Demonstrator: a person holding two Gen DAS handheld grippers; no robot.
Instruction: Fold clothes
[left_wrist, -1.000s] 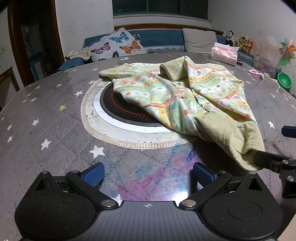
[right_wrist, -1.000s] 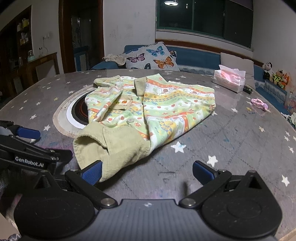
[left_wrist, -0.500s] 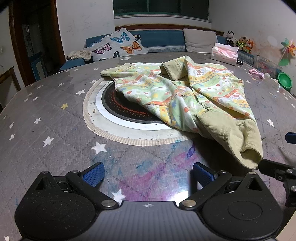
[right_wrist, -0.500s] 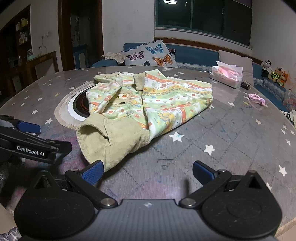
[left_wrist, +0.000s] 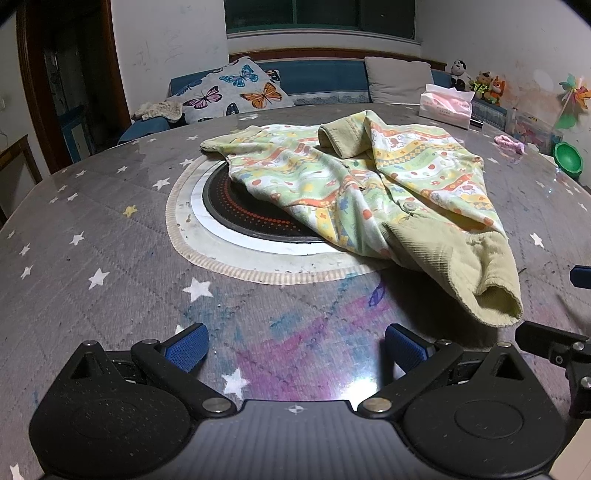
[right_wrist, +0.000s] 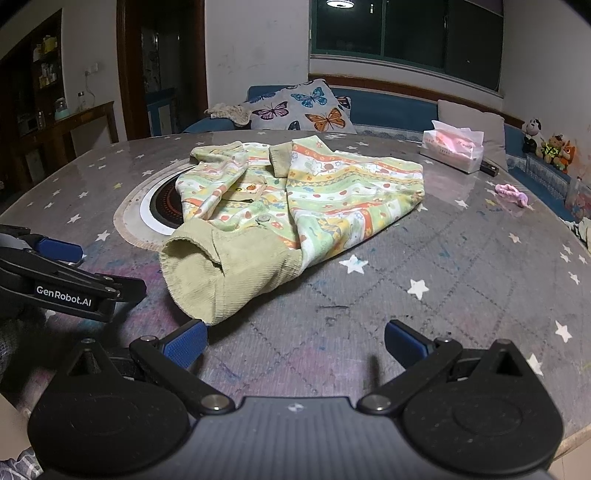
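**Child's jacket lies crumpled on the starred table, both grippers empty**

The jacket (left_wrist: 373, 192), printed in green, yellow and orange stripes with olive corduroy cuffs and collar, lies in a loose heap ahead of both sets of jaws. In the left wrist view it sits ahead and to the right of the left gripper (left_wrist: 295, 349), part of it draped over the round black hotplate (left_wrist: 236, 206) set in the middle of the table. One corduroy cuff (right_wrist: 199, 273) points back toward the cameras; in the right wrist view its open end lies just ahead of the left blue pad of the right gripper (right_wrist: 293, 343), close but not touching.

Both grippers stand with jaws spread wide and nothing between the pads, only bare tabletop.

The table (left_wrist: 92, 258) is large and round, covered in a grey quilted cloth with white stars under a glossy sheet, smeared purple and blue just ahead of the left jaws. Far ahead and to the right of both jaws stands a tissue box (right_wrist: 452, 149); nearer on that side lies a small pink hair tie (right_wrist: 511, 192).

Beyond the table runs a blue bench sofa with a butterfly cushion (left_wrist: 236, 92) and a plain grey cushion (left_wrist: 397, 79). Stuffed toys (right_wrist: 550, 146) sit far right; a dark window (right_wrist: 406, 33) fills the wall ahead.
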